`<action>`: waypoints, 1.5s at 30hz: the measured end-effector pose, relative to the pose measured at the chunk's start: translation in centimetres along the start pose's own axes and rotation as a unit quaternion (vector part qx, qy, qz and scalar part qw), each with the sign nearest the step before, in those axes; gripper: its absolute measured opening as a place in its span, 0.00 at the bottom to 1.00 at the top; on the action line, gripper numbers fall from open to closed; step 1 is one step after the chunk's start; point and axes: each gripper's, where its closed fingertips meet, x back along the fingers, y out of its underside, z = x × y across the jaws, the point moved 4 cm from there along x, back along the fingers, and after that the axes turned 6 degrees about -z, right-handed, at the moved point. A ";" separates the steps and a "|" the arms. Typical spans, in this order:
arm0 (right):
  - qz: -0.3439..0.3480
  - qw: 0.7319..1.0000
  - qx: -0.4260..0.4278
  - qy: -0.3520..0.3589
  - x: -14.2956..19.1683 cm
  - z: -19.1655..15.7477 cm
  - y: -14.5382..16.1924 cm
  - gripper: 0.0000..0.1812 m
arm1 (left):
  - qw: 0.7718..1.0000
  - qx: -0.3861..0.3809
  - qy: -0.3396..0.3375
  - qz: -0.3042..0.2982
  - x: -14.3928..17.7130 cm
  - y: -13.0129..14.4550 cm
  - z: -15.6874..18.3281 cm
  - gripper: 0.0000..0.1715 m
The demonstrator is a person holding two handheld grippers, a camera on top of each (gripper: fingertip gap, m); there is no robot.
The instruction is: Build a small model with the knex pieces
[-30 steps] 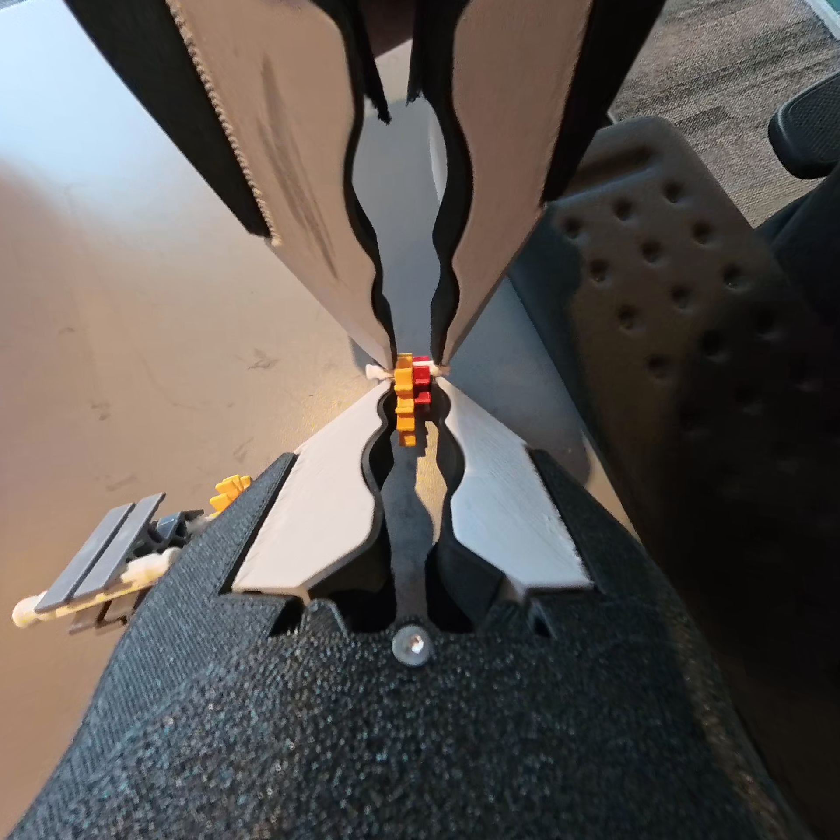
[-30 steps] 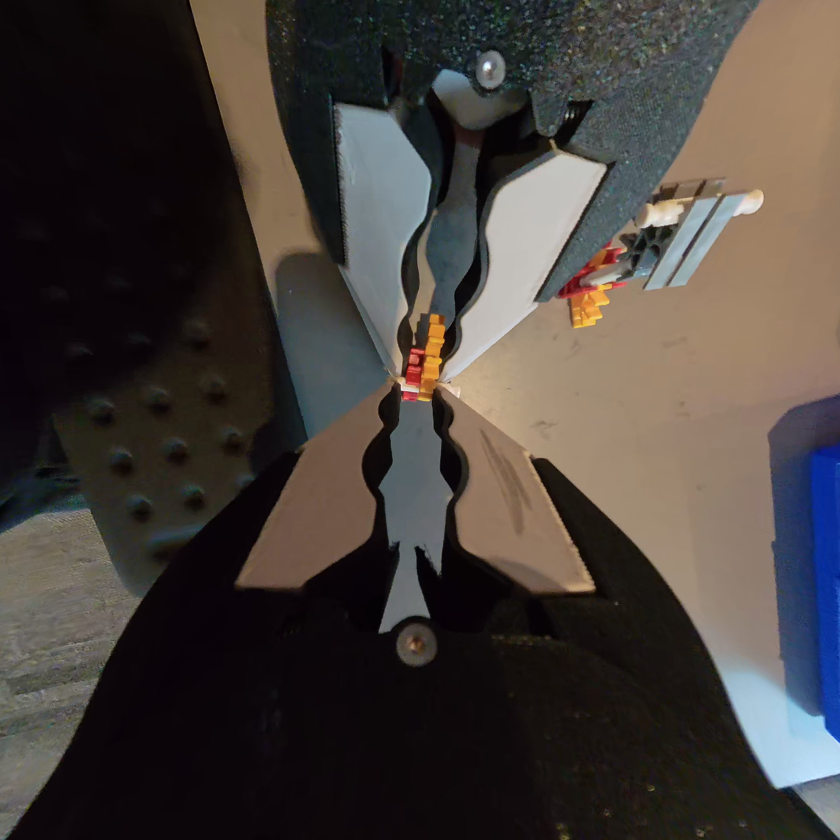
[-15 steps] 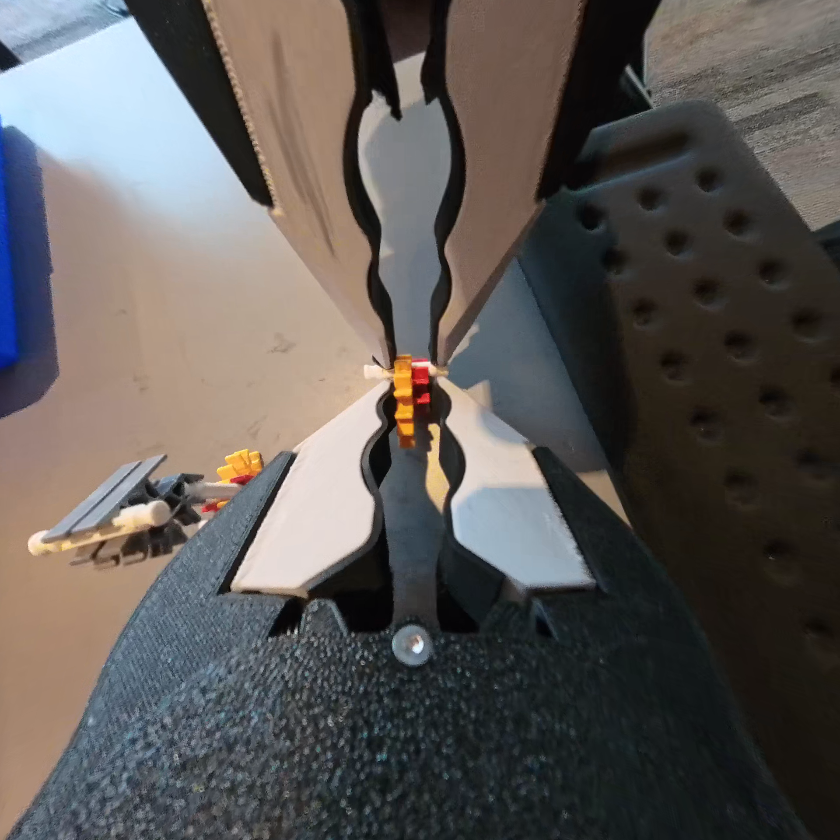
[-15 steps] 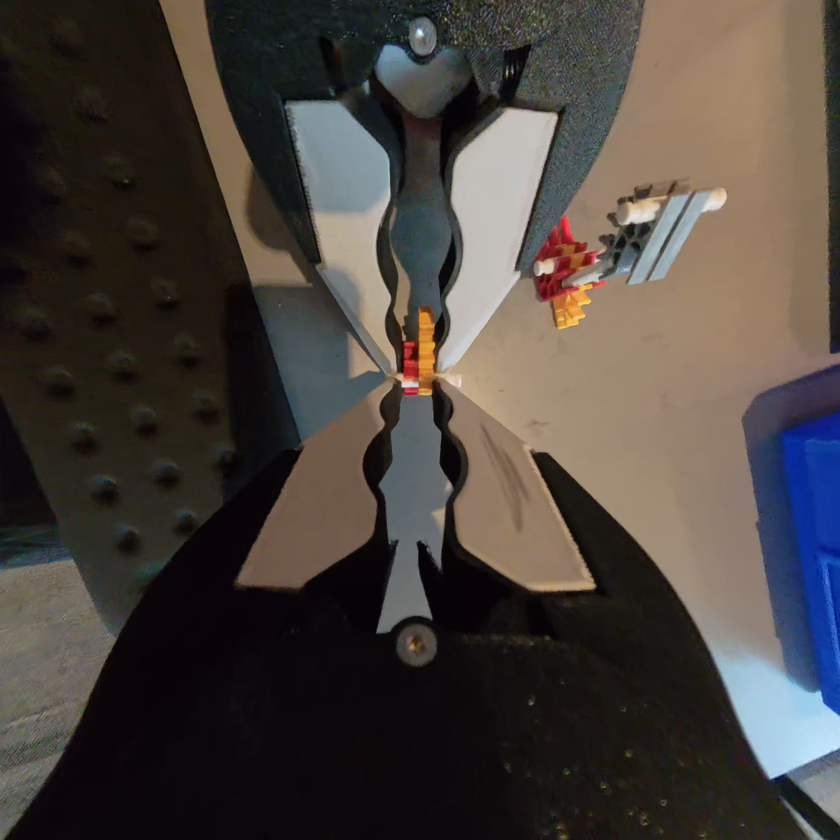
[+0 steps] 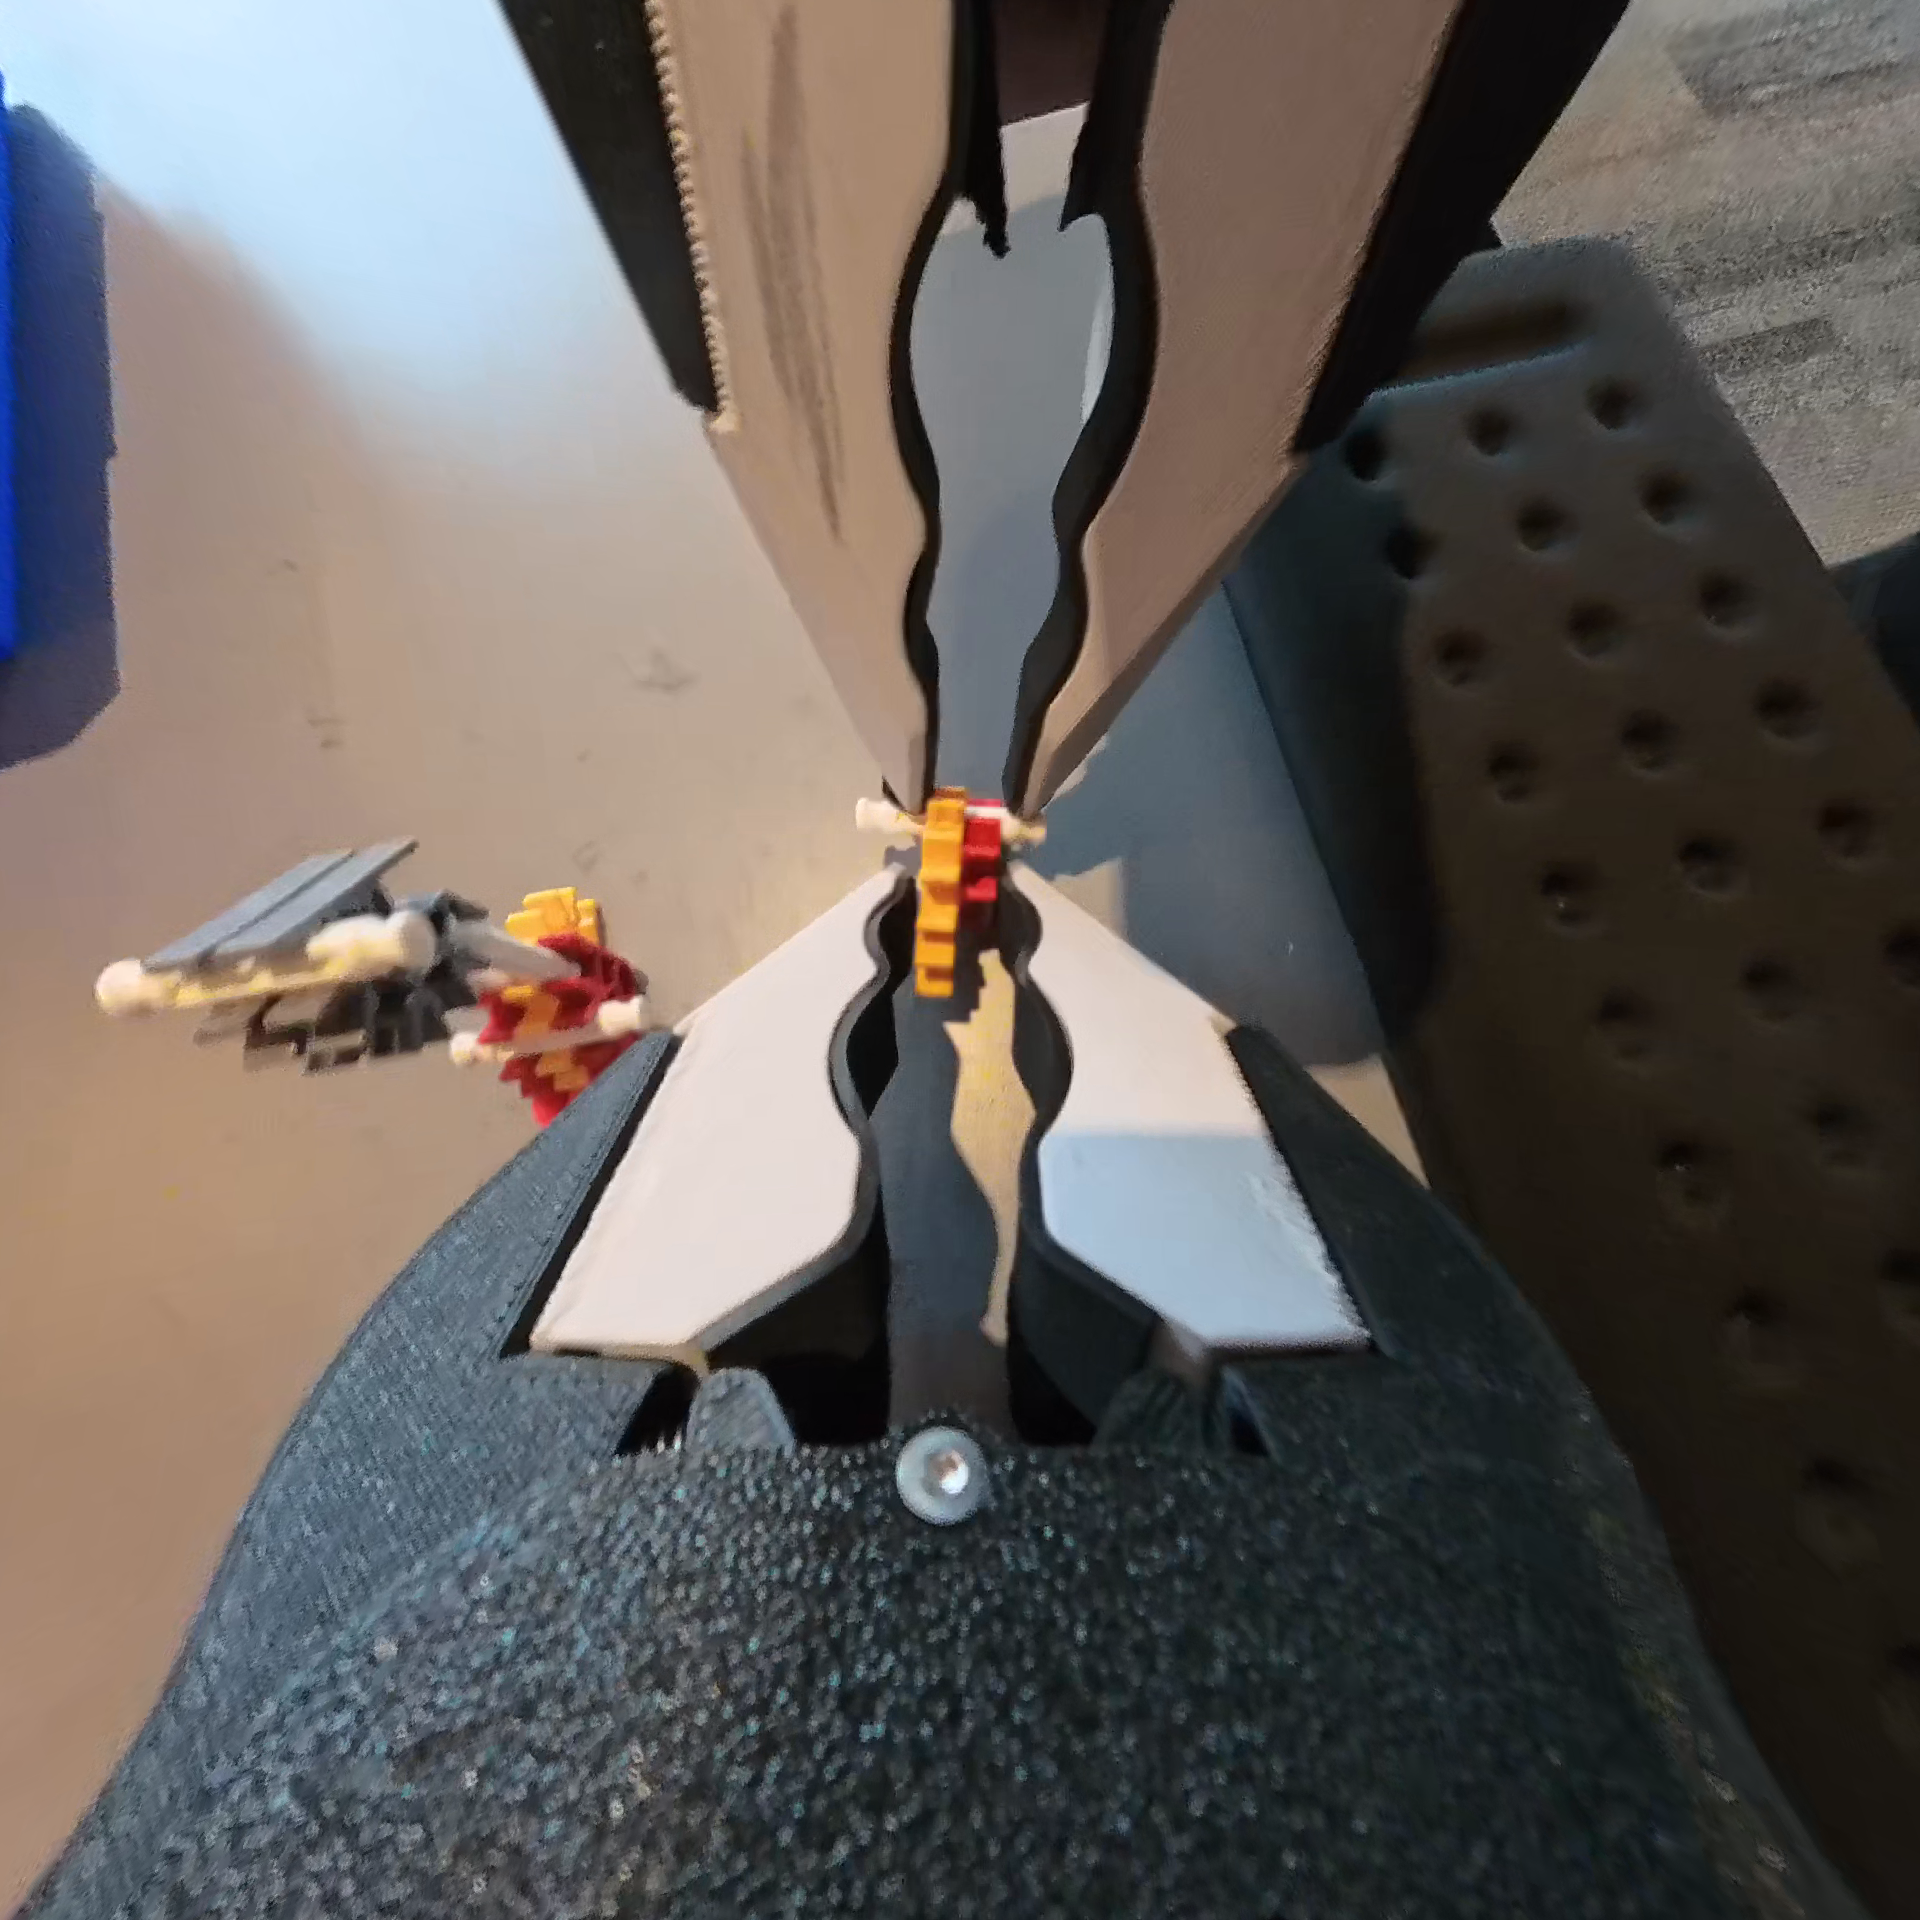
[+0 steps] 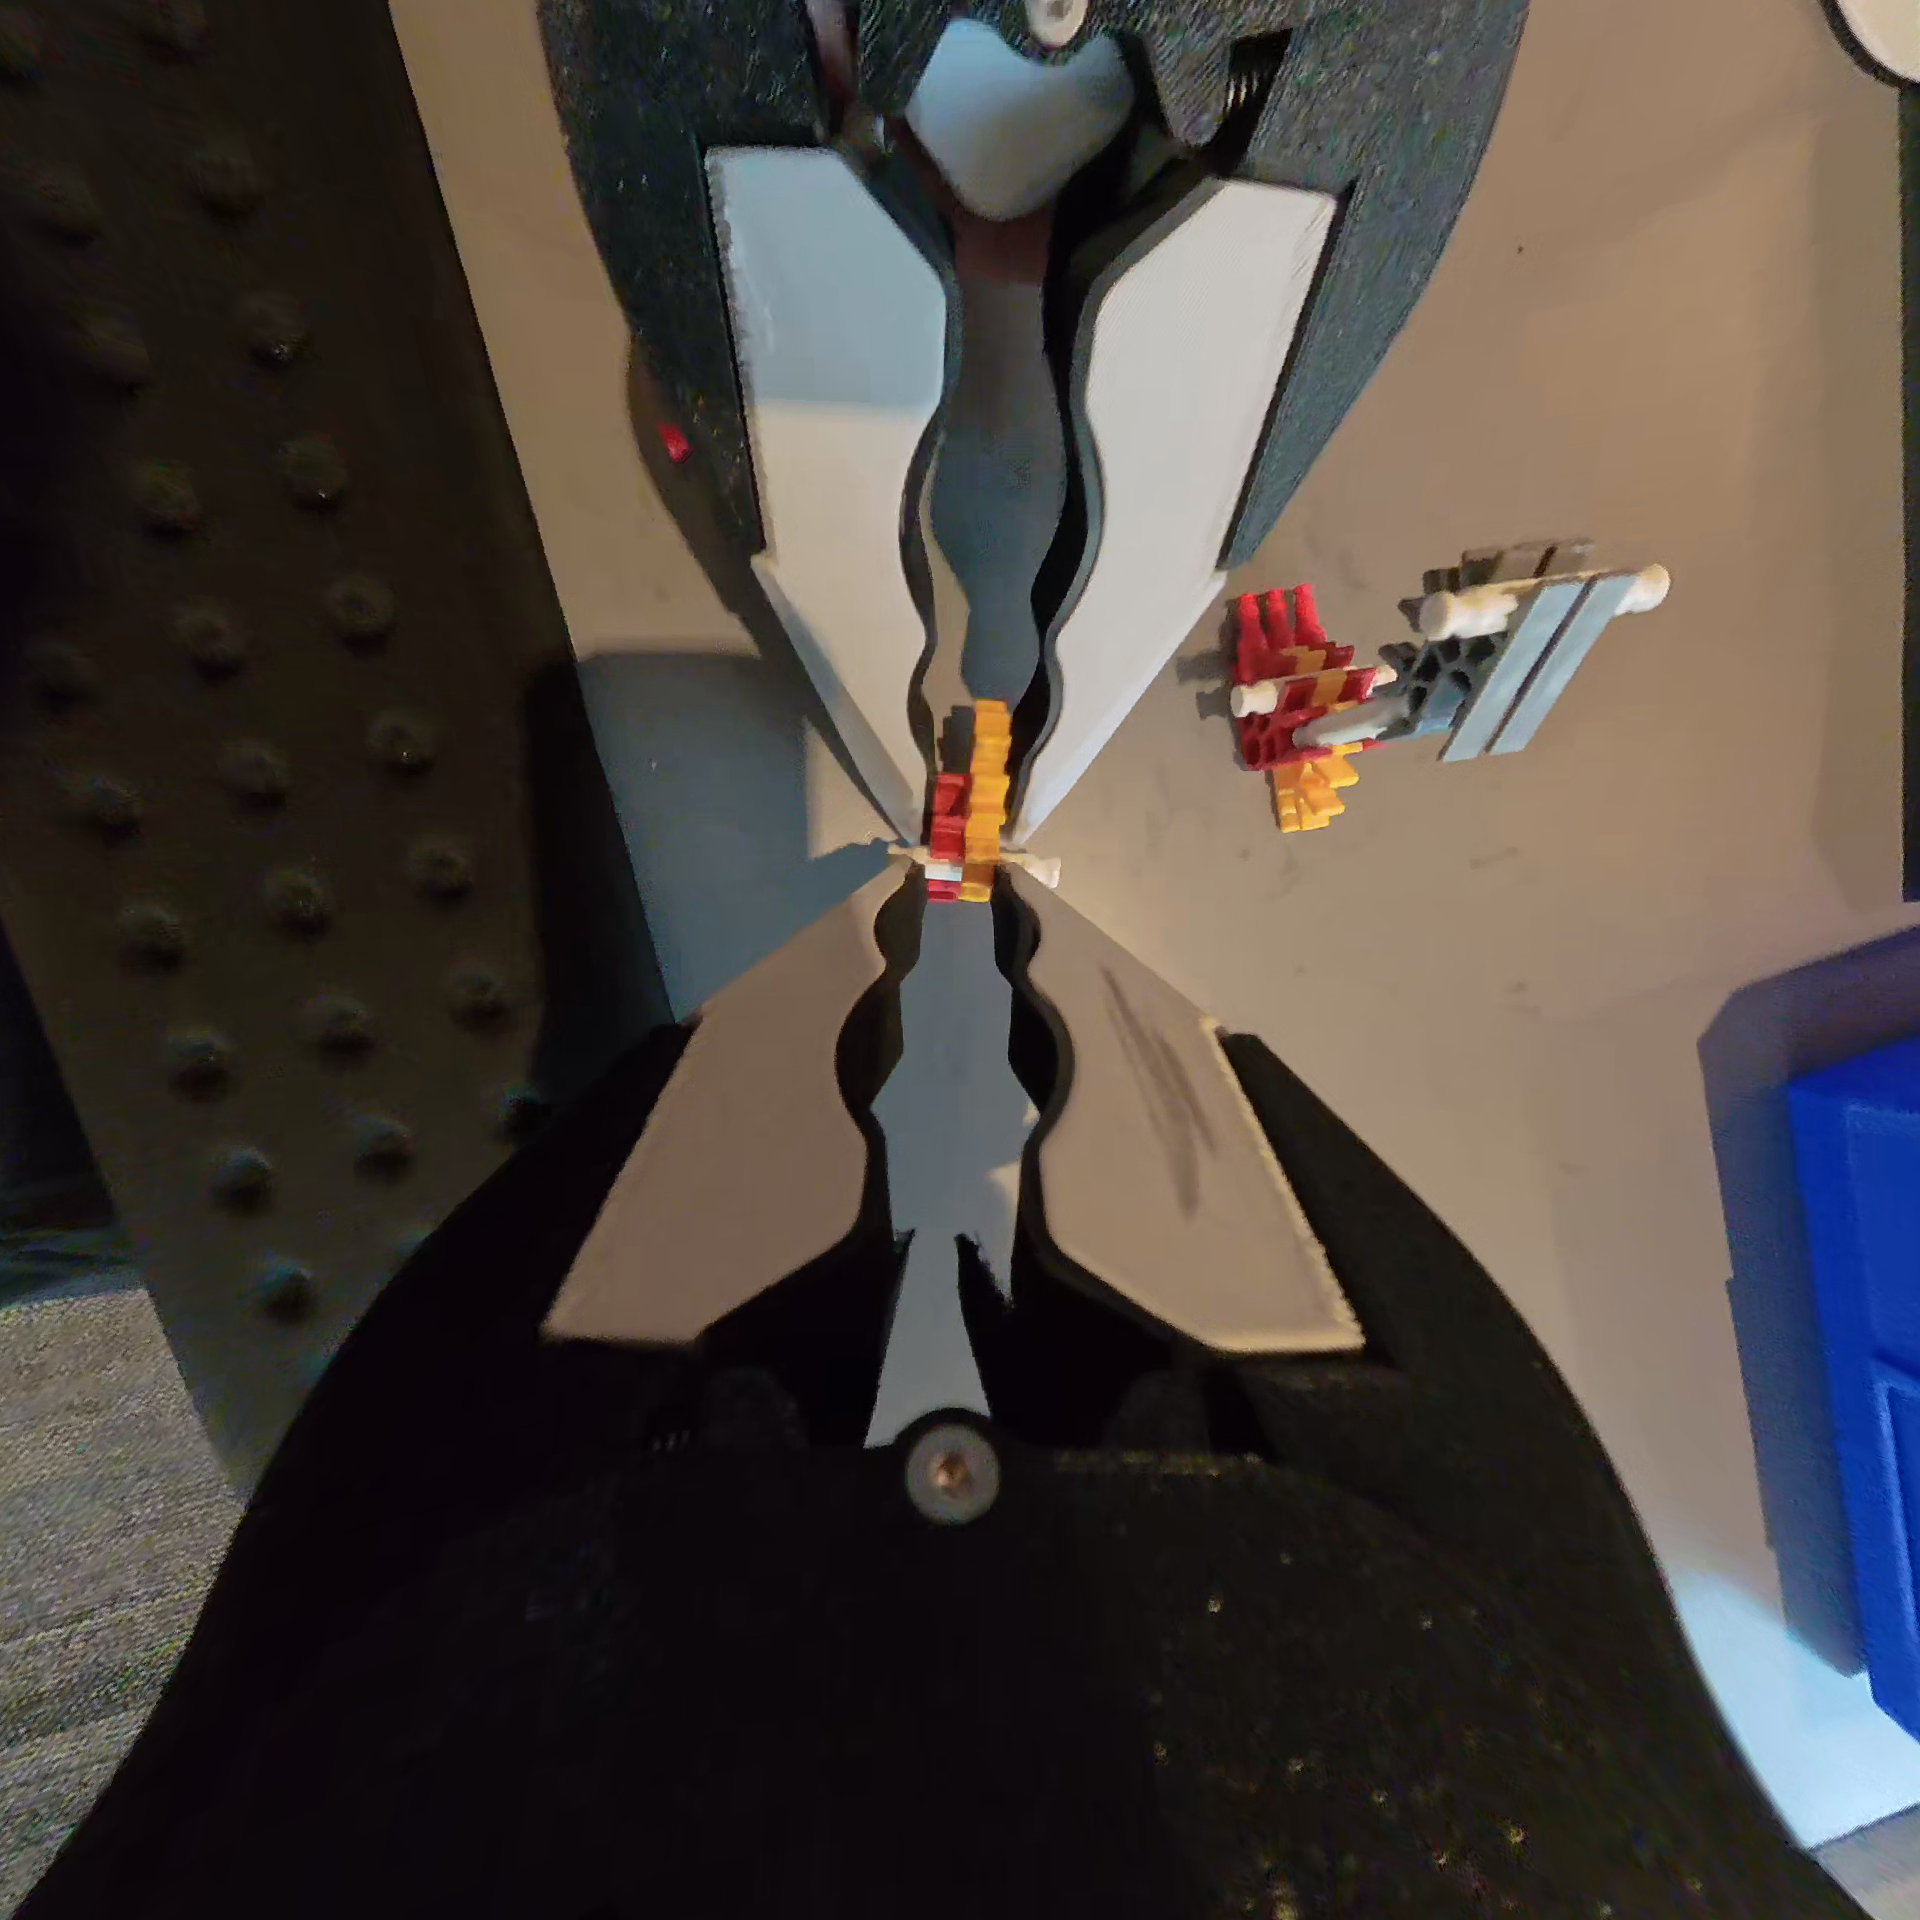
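Both grippers meet tip to tip above the table (image 5: 395,582), and between them sits one small part: a yellow-and-red gear stack (image 5: 951,894) threaded on a white axle (image 5: 881,817). The left gripper (image 5: 954,940) is narrowed right down with the gears between its fingers; I judge it pinches their flat faces, so the stack cannot spin or slide. Opposite it, the right gripper (image 6: 961,883) comes in from the far side, also drawn narrow, its tips at the axle line, one on each side of the stack. Whether it presses the axle or the gear faces, I cannot tell. The facing grip looks meant to steady the piece from both ends.

Off to the left, well apart on the table, lies a grey-and-black assembly (image 5: 312,956) with white pins and its own red-and-yellow gears (image 6: 1294,707). A blue bin (image 6: 1860,1299) sits at the table's edge, and a dark perforated chair back (image 5: 1662,831) stands just beside the table on the right.
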 end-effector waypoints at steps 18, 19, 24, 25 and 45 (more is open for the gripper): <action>-0.028 0.999 0.021 -0.027 -0.7 0.2 -1.5 0.05 | 1.000 -0.010 0.011 -0.004 0.4 0.8 0.2 0.07; -0.027 0.999 0.016 -0.036 -0.8 0.3 -1.5 0.05 | 1.000 -0.006 0.014 -0.004 0.4 0.8 0.2 0.07; -0.030 0.999 0.009 -0.035 -0.8 0.4 -1.6 0.05 | 1.000 -0.002 0.030 -0.002 0.5 0.8 0.1 0.07; -0.039 0.999 0.024 -0.020 -0.8 0.3 -1.7 0.05 | 1.000 -0.008 0.029 -0.002 0.5 0.9 0.1 0.07; 0.134 0.988 -0.082 0.016 -0.8 -0.5 -2.4 0.11 | 0.999 0.004 -0.013 0.038 3.1 1.1 0.6 0.08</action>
